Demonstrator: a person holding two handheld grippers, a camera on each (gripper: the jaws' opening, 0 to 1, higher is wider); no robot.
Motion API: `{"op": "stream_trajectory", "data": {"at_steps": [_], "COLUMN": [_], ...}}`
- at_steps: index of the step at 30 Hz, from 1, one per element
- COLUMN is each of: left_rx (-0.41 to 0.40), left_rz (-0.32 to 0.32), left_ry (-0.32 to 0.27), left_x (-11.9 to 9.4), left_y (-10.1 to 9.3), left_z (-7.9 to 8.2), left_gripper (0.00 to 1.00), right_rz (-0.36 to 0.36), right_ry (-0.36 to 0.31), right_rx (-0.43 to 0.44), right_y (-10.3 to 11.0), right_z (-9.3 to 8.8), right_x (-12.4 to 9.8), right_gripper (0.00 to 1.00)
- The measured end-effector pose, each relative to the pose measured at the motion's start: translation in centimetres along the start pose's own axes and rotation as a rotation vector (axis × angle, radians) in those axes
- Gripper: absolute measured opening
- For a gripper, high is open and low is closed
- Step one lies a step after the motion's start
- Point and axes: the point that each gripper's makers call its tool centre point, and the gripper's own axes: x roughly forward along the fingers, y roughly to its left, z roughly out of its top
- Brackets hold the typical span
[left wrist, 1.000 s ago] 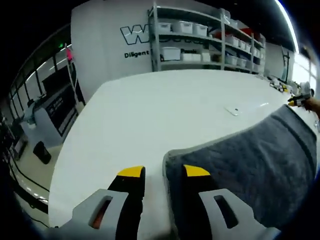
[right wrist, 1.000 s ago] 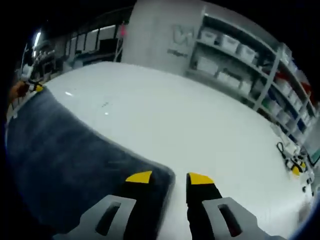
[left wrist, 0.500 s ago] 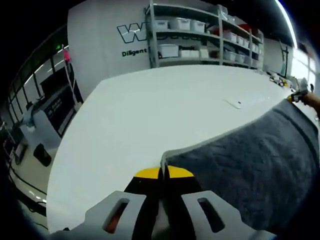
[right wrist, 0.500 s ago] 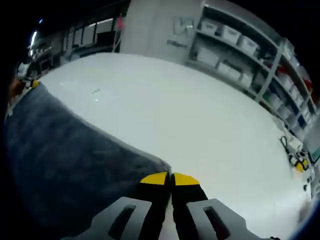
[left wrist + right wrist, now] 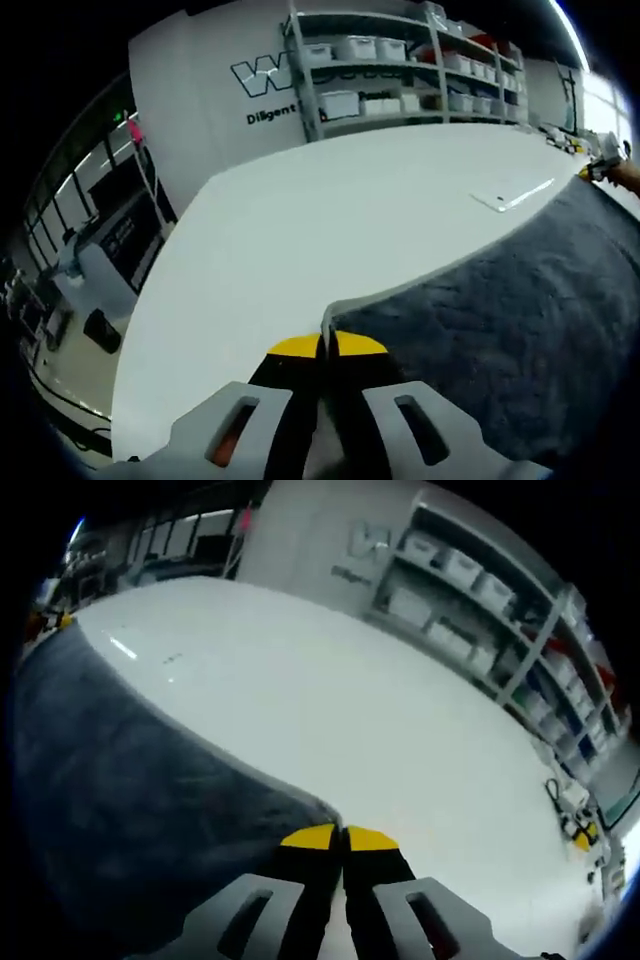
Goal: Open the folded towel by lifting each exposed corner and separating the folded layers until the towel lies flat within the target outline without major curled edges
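Note:
A dark grey towel [image 5: 520,300] with a lighter hem lies across the white table [image 5: 350,220]. In the left gripper view my left gripper [image 5: 327,346] is shut on the towel's near-left corner, yellow tips pressed together on the hem. In the right gripper view the same towel [image 5: 110,760] spreads to the left, and my right gripper [image 5: 342,836] is shut on its corner by the white table [image 5: 400,730]. The other gripper [image 5: 600,165] shows small at the far right edge of the left gripper view, at the towel's far corner.
Metal shelves with white bins [image 5: 400,70] stand behind the table against a wall with lettering. Small tools [image 5: 575,825] lie on the table's right side in the right gripper view. A thin white strip [image 5: 512,195] lies on the table past the towel's edge.
Both grippers closed on the towel corners between one second and half a second ago. Since then both stay shut, and the views have shifted slightly as the hands moved.

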Motion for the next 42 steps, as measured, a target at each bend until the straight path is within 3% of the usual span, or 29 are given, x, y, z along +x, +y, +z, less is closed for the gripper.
{"op": "stream_trajectory", "data": {"at_steps": [5,16,18,21,23,26,28,29,30,32,34,37,40,41,42], "left_rx": [-0.006,0.085,0.146,0.064,0.054,0.052,0.043,0.041,0.034,0.003,-0.009,-0.026,-0.117,-0.143,-0.169], "left_rz": [-0.003,0.017,0.060,0.083,0.105,0.147,0.175,0.189,0.198,0.223,0.210,0.167,0.103,0.082,0.056], "left_ry": [-0.001,0.000,-0.018,-0.017,-0.016,-0.016,-0.020,-0.037,-0.054,-0.048,-0.046,-0.071,-0.155,-0.171,-0.191], "left_x": [0.0,-0.2,-0.5,-0.7,-0.6,-1.4,-1.6,-1.8,-2.1,-2.6,-2.7,-3.3,-4.4,-4.8,-3.8], "left_y": [0.0,-1.2,-0.8,-0.2,1.0,1.7,2.9,3.6,4.1,5.2,5.5,4.6,3.5,3.2,4.5], "left_z": [0.0,0.0,0.3,0.2,0.4,0.3,0.6,0.9,1.1,0.7,0.5,1.0,2.8,3.3,4.4], "left_gripper": [0.02,0.03,0.12,0.24,0.36,0.54,0.67,0.74,0.76,0.73,0.72,0.73,0.77,0.79,0.81], "right_rz": [0.007,-0.015,-0.029,-0.051,-0.090,-0.117,-0.142,-0.161,-0.174,-0.221,-0.221,-0.204,-0.117,-0.095,-0.077], "right_ry": [-0.011,-0.036,-0.043,-0.058,-0.113,-0.130,-0.102,-0.080,-0.068,-0.041,-0.034,-0.060,-0.225,-0.240,-0.247], "right_rx": [0.021,0.007,-0.002,-0.024,-0.048,0.000,0.076,0.087,0.083,0.064,0.077,0.123,0.242,0.274,0.312], "right_y": [0.0,-0.3,0.4,0.5,-0.3,-1.6,-2.8,-4.9,-5.7,-5.5,-5.7,-5.4,-3.9,-3.5,-3.0], "right_z": [0.2,0.8,0.7,0.9,1.7,1.7,1.0,0.6,0.3,0.1,-0.1,0.2,2.8,3.0,3.1], "right_x": [0.4,1.2,0.9,0.9,0.7,0.1,-0.5,-0.5,-0.7,-1.4,-1.9,-2.9,-4.3,-4.9,-5.4], "right_gripper": [0.00,0.00,0.00,0.00,0.11,0.46,0.69,0.76,0.81,0.81,0.82,0.84,0.99,0.99,0.99]}}
